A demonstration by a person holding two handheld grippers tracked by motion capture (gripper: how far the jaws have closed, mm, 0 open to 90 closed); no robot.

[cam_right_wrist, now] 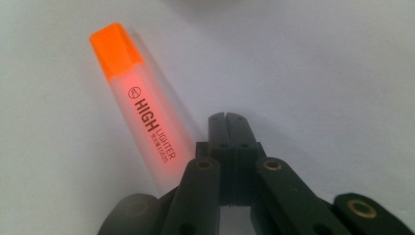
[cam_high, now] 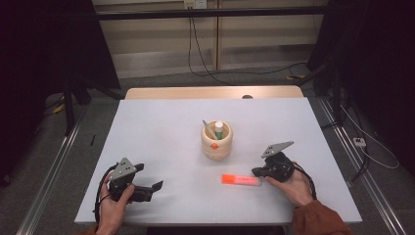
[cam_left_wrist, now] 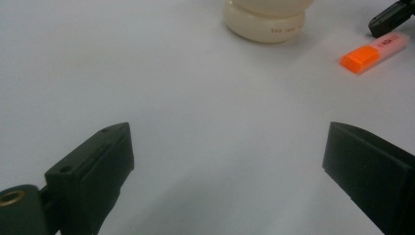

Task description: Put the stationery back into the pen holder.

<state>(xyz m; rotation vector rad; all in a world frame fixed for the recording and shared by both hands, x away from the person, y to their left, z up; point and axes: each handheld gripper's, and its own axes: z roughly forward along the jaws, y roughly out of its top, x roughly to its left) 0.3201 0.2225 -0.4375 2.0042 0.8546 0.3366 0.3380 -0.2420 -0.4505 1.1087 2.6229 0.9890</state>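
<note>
Orange highlighter (cam_high: 239,179) flat on white surface (cam_high: 161,127), just left of right claw (cam_right_wrist: 226,117), beside its pressed-together, empty jaws. Left claw (cam_left_wrist: 227,161) well apart, gaping wide, empty. Right gripper view reads "HIGH LIGHTER" print; high view shows pen cup (cam_high: 217,141) beyond.

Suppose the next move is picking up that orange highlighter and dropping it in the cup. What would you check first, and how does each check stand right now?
1. Highlighter lying flat and free on the white table: ok.
2. Right gripper jaws open for a grasp: not ok, they are shut together.
3. Right gripper around the highlighter: not ok, it sits beside it.
4. Left gripper out of the way, jaws open and empty: ok.
5. Room in the wooden pen cup: cannot tell; it already holds a green-tipped pen.
</note>
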